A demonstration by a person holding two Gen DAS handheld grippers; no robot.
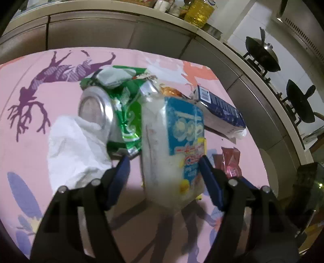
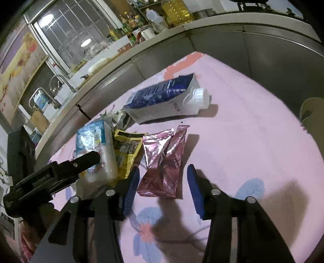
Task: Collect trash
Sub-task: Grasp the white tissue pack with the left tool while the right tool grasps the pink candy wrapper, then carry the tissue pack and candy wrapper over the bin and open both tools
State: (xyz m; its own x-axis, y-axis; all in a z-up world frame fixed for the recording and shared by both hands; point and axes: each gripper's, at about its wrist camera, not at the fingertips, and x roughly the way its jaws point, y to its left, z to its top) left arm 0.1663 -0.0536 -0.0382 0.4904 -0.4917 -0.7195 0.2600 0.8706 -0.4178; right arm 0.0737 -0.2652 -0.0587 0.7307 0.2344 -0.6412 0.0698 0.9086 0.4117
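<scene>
Trash lies on a pink patterned tablecloth (image 1: 30, 141). In the left wrist view my left gripper (image 1: 165, 161) is open, its blue fingers either side of a white and blue plastic package (image 1: 174, 145). Behind it are a crushed can (image 1: 95, 109), a green wrapper (image 1: 129, 105), a white tissue (image 1: 75, 149) and a dark blue carton (image 1: 220, 111). In the right wrist view my right gripper (image 2: 163, 172) is open around the near end of a pink foil wrapper (image 2: 164, 161). A yellow wrapper (image 2: 127, 151), the package (image 2: 95, 141) and the carton (image 2: 162, 99) lie beyond.
A kitchen counter (image 1: 162, 22) with an oil bottle (image 1: 199, 12) runs behind the table. Two black woks (image 1: 261, 54) sit on the stove at right. The left gripper's body (image 2: 46, 176) shows at the left of the right wrist view. A sink tap (image 2: 60, 83) stands farther left.
</scene>
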